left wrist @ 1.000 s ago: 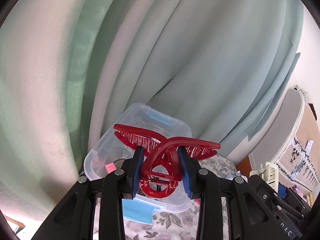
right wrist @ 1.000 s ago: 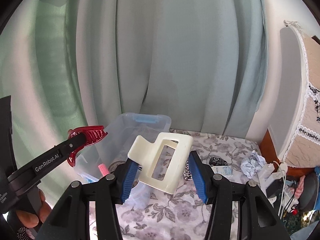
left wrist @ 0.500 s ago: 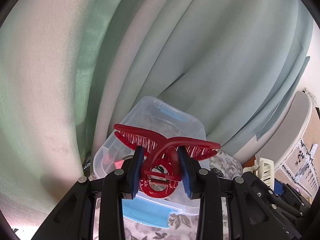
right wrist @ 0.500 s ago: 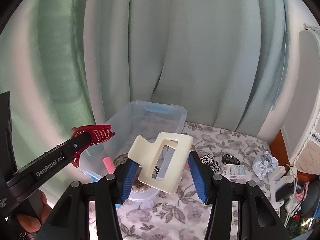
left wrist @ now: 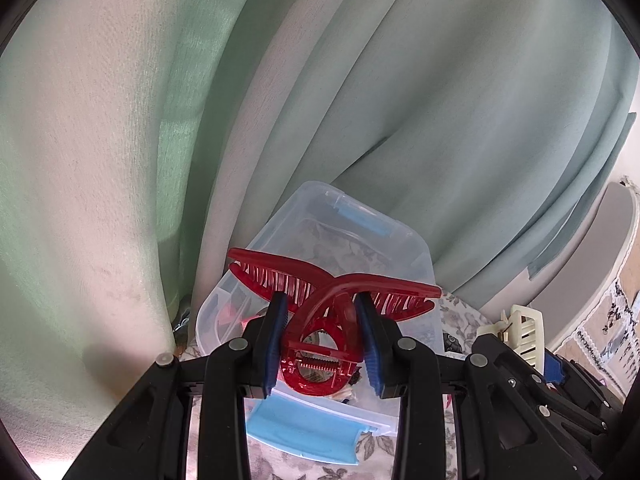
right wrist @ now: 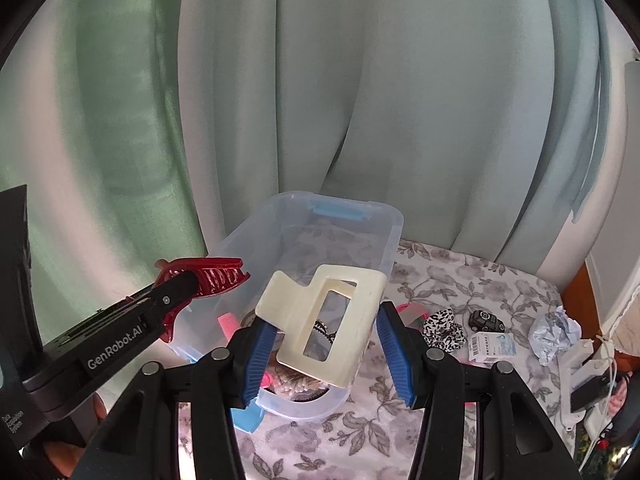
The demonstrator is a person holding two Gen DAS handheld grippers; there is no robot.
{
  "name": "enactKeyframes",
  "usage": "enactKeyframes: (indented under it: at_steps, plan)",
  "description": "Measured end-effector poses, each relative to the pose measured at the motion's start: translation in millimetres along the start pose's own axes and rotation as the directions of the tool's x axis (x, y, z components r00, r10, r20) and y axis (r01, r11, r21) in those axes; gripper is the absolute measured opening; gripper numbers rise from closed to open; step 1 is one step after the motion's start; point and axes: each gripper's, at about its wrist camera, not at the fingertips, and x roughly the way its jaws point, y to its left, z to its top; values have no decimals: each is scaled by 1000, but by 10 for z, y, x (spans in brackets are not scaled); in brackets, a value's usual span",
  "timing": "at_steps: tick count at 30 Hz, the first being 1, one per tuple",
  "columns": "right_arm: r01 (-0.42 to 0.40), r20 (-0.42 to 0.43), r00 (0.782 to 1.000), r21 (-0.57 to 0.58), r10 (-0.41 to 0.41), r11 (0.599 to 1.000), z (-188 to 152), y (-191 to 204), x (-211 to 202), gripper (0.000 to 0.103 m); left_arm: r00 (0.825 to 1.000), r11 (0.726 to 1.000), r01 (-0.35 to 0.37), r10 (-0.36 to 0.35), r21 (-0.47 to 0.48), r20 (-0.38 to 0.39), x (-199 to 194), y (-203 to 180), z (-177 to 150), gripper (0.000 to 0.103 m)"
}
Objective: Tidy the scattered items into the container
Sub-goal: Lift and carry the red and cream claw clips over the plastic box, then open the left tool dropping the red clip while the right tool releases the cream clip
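Gripping red claw clip [left wrist: 320, 312] w/ left gripper [left wrist: 323, 346], cream clip [right wrist: 324, 320] w/ right gripper [right wrist: 322, 354]; hovering over clear bin [right wrist: 384, 240] (12 o'clock).

Both grippers have descended toward the clear plastic container [right wrist: 394, 236], which now lies nearer beneath the left gripper [left wrist: 322, 340] holding the red hair claw [left wrist: 332, 300] and the right gripper [right wrist: 320, 344] holding the cream hair claw [right wrist: 320, 320].
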Motion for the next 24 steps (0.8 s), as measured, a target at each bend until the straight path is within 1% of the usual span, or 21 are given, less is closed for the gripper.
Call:
enactKeyframes:
  at_steps: [13,24]
  plan:
    - [-44,-37,998,-19,43,999,6,41,262,55,999,1000,-24,24,1,-27,182,41,-10,36]
    - [-72,-92,993,2,72,997,-14,16,555,55,998,999,-52,53,5,-46,349,44,0,36]
